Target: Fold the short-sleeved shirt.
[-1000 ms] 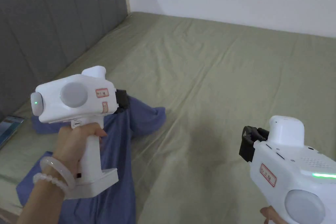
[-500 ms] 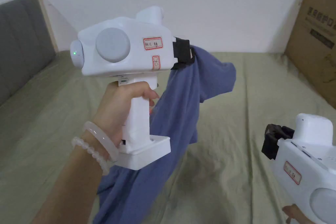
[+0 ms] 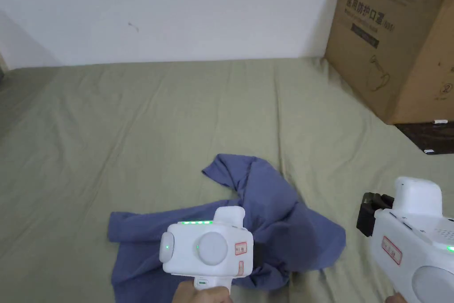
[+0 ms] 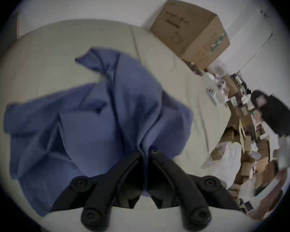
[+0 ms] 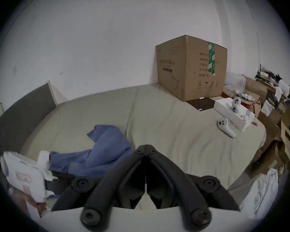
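A blue short-sleeved shirt (image 3: 270, 210) lies crumpled on the olive bed sheet (image 3: 155, 117). My left gripper (image 4: 145, 153) is shut on a fold of the shirt (image 4: 107, 118), with the cloth pinched between both jaws. In the head view the left gripper (image 3: 257, 253) sits low over the shirt's near edge. My right gripper (image 5: 145, 149) is shut with nothing between its jaws. It hovers to the right of the shirt (image 5: 104, 147), apart from it, and appears in the head view as the right gripper (image 3: 370, 213).
A large cardboard box (image 3: 399, 37) stands at the bed's far right corner against the white wall. A white tray and a white controller (image 5: 225, 126) lie on the bed's right side. Boxes and bags crowd the floor beyond the right edge.
My left gripper has come down from head height, laying the shirt out on the bed. The head camera has swung to the right; the right gripper keeps its place.
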Demonstrator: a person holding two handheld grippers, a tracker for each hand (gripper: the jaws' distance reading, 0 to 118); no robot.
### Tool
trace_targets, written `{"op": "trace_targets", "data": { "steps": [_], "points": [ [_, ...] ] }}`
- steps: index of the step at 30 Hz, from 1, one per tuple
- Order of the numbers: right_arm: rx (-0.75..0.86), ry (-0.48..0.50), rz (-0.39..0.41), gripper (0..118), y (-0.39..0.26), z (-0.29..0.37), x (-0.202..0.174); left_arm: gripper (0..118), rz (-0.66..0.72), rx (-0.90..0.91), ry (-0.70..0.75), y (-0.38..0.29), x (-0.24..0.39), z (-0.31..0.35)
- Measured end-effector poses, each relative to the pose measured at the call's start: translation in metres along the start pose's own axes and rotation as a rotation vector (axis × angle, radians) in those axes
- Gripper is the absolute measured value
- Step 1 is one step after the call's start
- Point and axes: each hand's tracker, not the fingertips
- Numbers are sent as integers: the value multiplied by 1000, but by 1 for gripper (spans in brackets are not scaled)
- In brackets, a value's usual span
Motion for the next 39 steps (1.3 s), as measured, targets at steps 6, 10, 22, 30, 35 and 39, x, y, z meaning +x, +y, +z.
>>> {"op": "trace_targets", "data": {
  "steps": [6, 10, 22, 30, 35, 39],
  "points": [
    [-21, 44, -5, 0, -3, -8, -17, 83, -22, 29, 51, -1, -2, 28],
    [-28, 74, 27, 0, -2, -9, -30, 118, -53, 101, 85, -2, 10, 61],
    [-38, 166, 78, 0, -6, -4, -77, 0, 48, 186, 302, -51, -69, 176],
    [-59, 216, 110, 0, -15, -1, -104, 38, 172, 143, 325, -87, -96, 167],
    [-57, 220, 139, 0, -13, 1, -108, 94, 208, 81, 353, -82, -102, 137],
    [-74, 209, 135, 0, -14, -5, -103, 94, 261, -21, 336, -87, -111, 104]
  ]
}}
